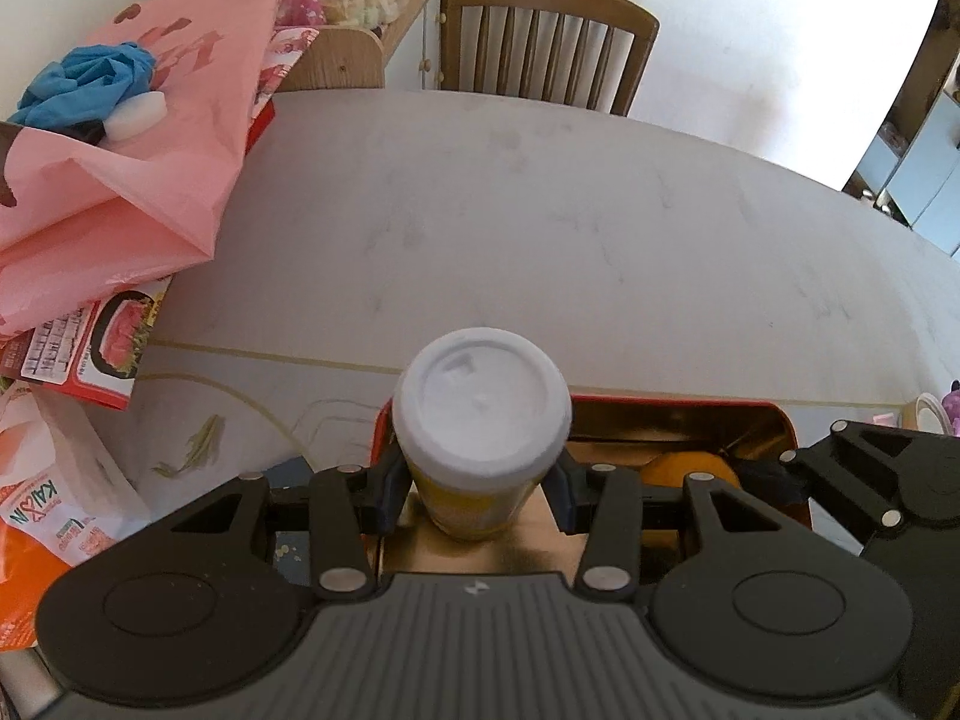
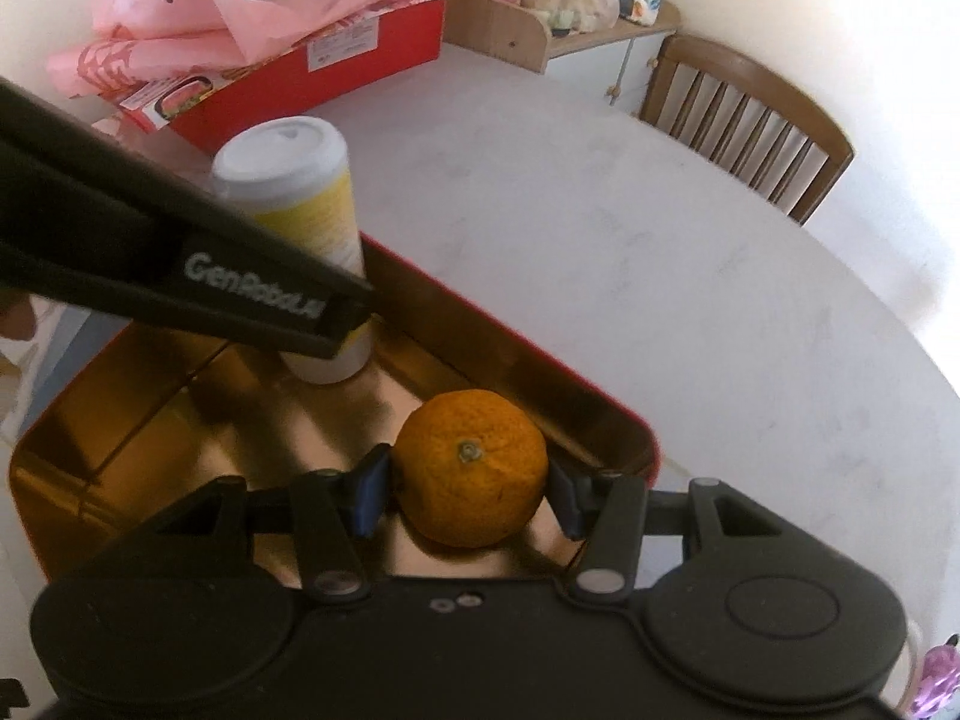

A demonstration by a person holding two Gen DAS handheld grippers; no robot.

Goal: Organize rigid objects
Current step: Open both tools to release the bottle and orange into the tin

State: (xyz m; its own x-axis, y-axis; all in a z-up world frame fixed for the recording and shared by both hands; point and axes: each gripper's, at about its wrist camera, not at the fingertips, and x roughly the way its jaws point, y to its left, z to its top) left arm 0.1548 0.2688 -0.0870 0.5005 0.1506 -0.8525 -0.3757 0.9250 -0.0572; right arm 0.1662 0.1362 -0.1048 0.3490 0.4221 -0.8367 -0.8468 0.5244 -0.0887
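Note:
My left gripper (image 1: 477,495) is shut on a yellow bottle with a white cap (image 1: 483,411), held upright over the far left corner of a red tin with a gold inside (image 1: 678,405). In the right wrist view the same bottle (image 2: 300,180) stands at the tin's (image 2: 522,360) far side, with the left gripper's dark arm across it. My right gripper (image 2: 468,489) is shut on an orange (image 2: 474,474), low inside the tin near its right wall. The orange (image 1: 690,471) also peeks out in the left wrist view.
A pale table (image 1: 540,228) spreads beyond the tin. At the left lie pink bags (image 1: 120,180), blue gloves (image 1: 84,84), a red box (image 2: 324,72) and snack packets (image 1: 42,516). A wooden chair (image 1: 546,36) and a small shelf with bags (image 2: 558,12) stand at the back.

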